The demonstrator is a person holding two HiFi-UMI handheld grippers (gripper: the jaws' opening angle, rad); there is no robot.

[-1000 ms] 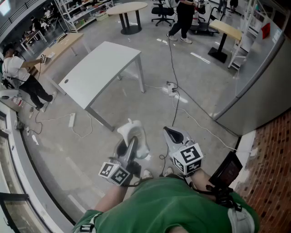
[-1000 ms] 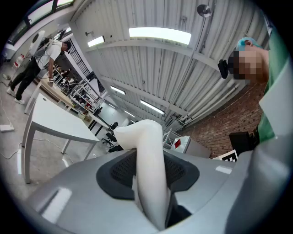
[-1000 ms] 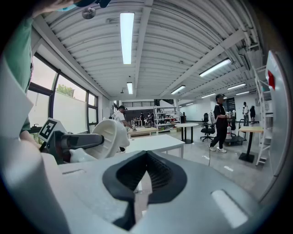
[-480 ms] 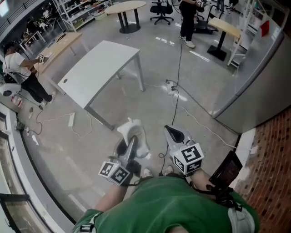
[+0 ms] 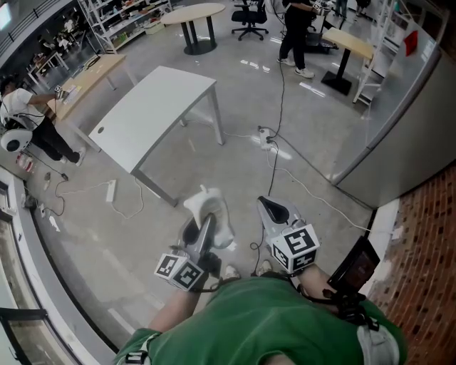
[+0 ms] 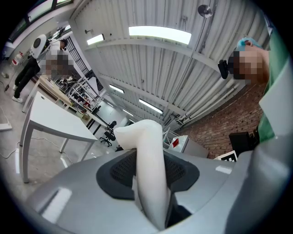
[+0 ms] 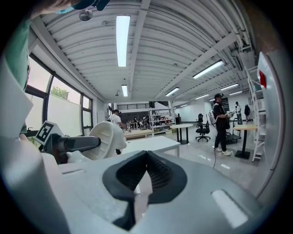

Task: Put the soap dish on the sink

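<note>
Shirt: our green shirt (image 5: 263,321) filled the bottom of the head view, nearest the camera.
Left gripper: we had our left gripper (image 5: 204,229) clamped on the white soap dish (image 5: 209,206), with a dark pad pressing on each side of its wall.
Soap dish: it stuck up out of those jaws, held in the air above the concrete floor (image 5: 92,235).
Right gripper: our right gripper (image 5: 269,207) sat just beside the left one, apart from the dish. Its jaws were together with nothing between them.
Cable: a black cable (image 5: 274,153) ran across the floor ahead of the grippers.
Table: further out to our left we saw a white table (image 5: 153,110).
Far end: a person in dark clothes (image 5: 293,32) stood near a round table (image 5: 194,13).
</note>
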